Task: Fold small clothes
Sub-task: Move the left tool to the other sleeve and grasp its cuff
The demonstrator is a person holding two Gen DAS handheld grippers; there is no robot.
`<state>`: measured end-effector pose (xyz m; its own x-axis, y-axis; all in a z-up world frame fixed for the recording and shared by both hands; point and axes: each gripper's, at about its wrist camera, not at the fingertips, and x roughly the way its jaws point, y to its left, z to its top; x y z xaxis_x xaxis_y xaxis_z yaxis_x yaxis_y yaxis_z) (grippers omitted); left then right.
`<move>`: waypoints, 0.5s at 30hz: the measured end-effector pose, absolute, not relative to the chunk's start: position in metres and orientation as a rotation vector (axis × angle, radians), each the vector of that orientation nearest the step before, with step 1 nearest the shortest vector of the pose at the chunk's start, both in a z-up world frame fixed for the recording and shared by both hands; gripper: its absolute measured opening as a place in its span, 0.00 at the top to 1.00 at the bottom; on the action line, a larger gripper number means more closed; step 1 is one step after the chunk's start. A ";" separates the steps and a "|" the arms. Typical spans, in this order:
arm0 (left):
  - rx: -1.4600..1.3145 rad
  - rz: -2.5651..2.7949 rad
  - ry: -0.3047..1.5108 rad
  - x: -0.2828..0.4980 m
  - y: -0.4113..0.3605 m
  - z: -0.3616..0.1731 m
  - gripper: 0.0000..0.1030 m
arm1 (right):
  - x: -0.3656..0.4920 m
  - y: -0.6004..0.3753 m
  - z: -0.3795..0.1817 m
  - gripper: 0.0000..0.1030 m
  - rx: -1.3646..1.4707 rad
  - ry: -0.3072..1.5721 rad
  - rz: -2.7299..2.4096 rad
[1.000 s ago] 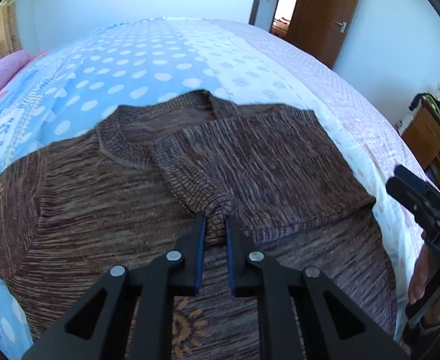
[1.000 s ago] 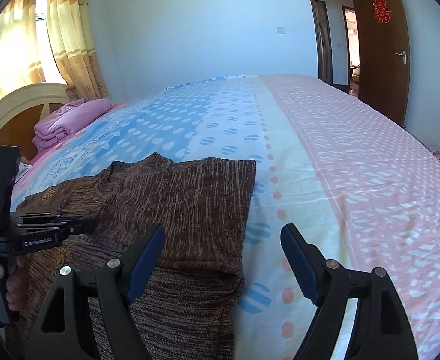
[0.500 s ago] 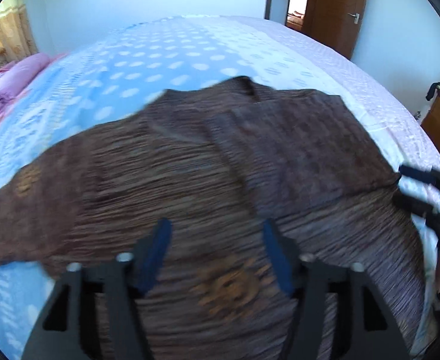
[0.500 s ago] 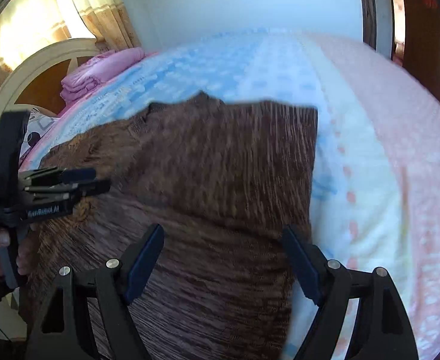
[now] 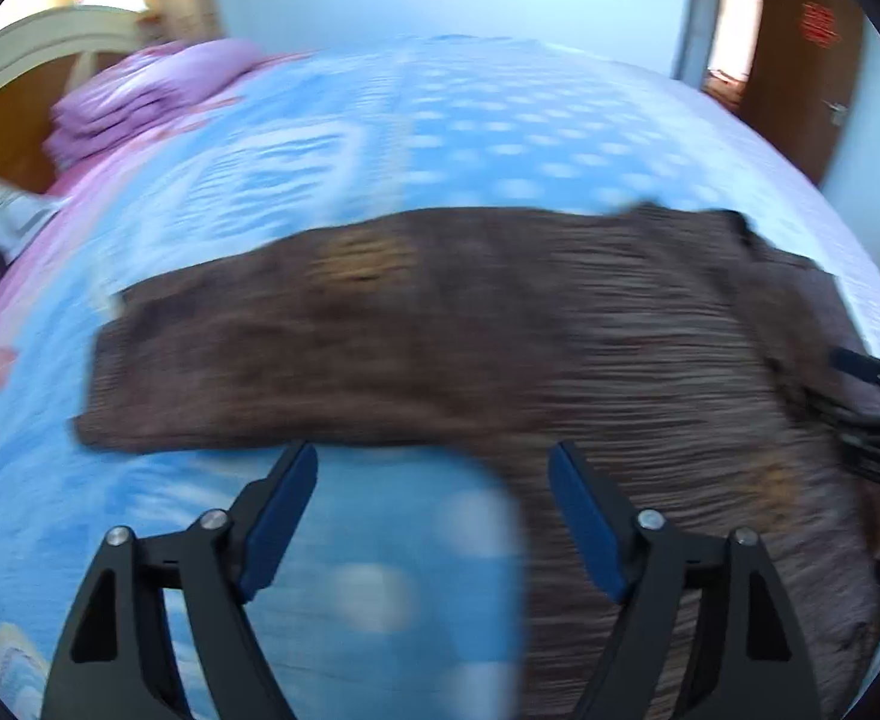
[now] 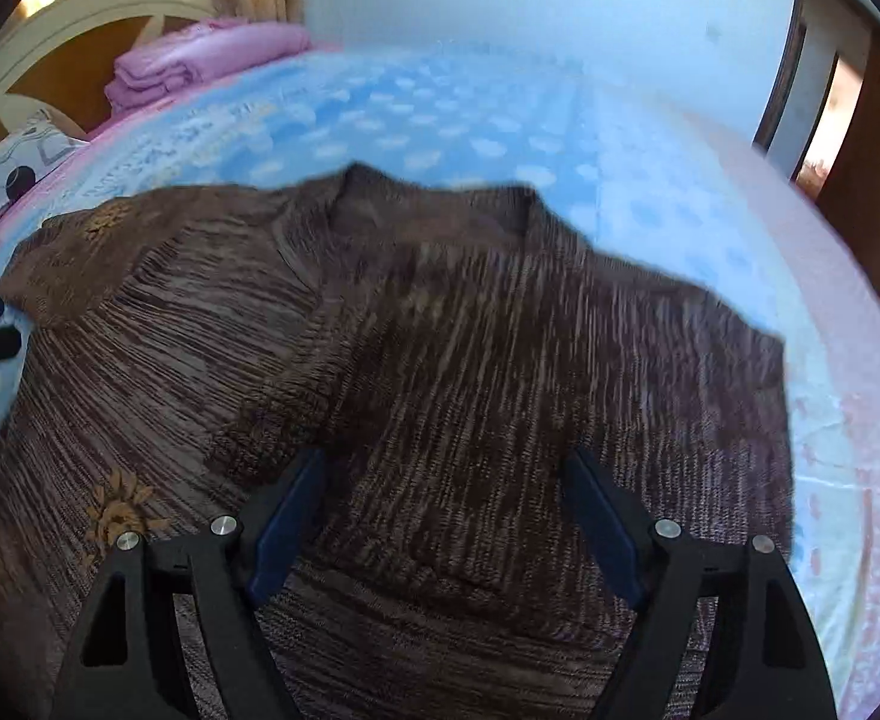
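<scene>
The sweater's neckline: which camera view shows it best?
The right wrist view shows it best: the neckline of the brown sweater sits near the middle, fairly sharp. The left wrist view shows the sweater blurred, with the neckline only a dark notch at the far right edge.

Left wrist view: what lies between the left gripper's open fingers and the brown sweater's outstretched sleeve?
Only bare blue bedsheet. In the left wrist view the left gripper holds nothing, and the sleeve of the brown sweater lies just beyond its fingertips.
</scene>
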<state>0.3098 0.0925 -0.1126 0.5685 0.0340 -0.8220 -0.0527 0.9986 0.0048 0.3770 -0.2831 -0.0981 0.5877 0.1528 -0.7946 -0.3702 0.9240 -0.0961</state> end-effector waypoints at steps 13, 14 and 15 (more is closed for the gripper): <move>-0.194 0.515 0.935 0.314 0.283 -0.135 0.19 | 0.374 -0.267 -0.110 0.21 -0.286 0.829 0.307; -0.210 0.521 0.936 0.315 0.288 -0.137 0.19 | 0.372 -0.269 -0.110 0.21 -0.279 0.826 0.308; -0.229 0.528 0.938 0.317 0.295 -0.140 0.19 | 0.369 -0.270 -0.110 0.21 -0.275 0.824 0.311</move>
<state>0.3165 0.2945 -0.1403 0.4765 0.3308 -0.8146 -0.5251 0.8502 0.0381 0.3694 -0.2703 -0.1101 0.6393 0.1631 -0.7515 -0.3739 0.9199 -0.1185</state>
